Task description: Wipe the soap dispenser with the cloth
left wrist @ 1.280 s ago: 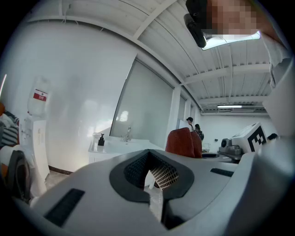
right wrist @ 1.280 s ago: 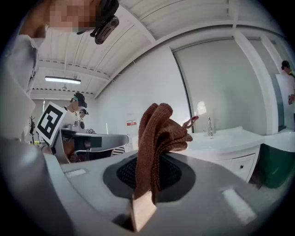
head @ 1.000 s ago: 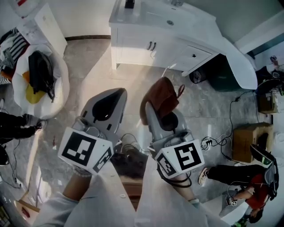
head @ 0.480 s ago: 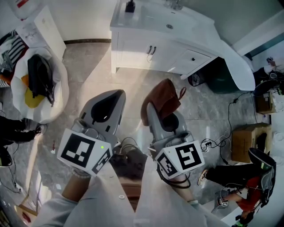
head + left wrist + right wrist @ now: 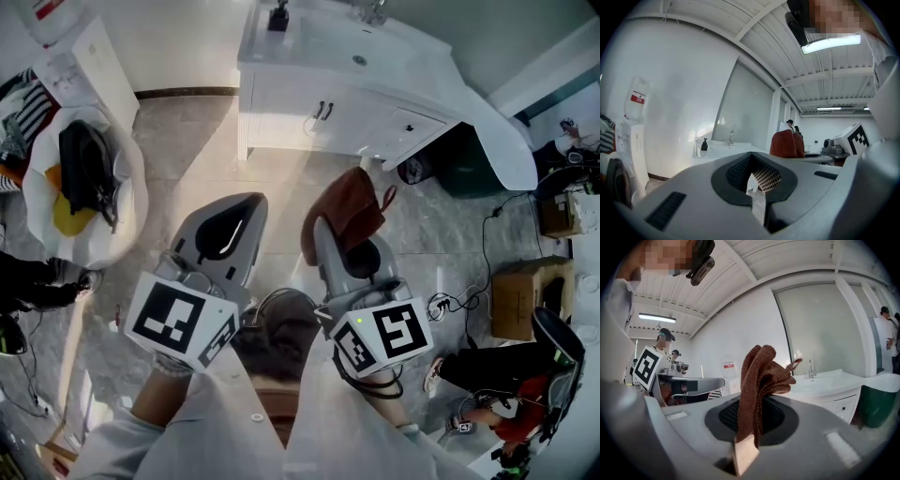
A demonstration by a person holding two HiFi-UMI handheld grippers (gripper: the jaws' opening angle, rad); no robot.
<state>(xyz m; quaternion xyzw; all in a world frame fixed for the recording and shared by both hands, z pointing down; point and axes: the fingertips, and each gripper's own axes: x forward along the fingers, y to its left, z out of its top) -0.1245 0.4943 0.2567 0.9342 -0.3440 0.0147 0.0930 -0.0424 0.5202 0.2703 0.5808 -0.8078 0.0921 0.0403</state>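
At lower centre of the head view, we hold both grippers side by side over the tiled floor [image 5: 206, 159]. Our right gripper [image 5: 323, 232] is clamped on the brown cloth [image 5: 347, 208], which bunches up out of its jaws. Our left gripper [image 5: 246, 202] has its jaws pressed together with nothing between them. Well apart from both, at the top edge of the frame, the black dispenser [image 5: 278, 16] stands on the left corner of the white vanity [image 5: 309, 52], left of the tap [image 5: 373, 9].
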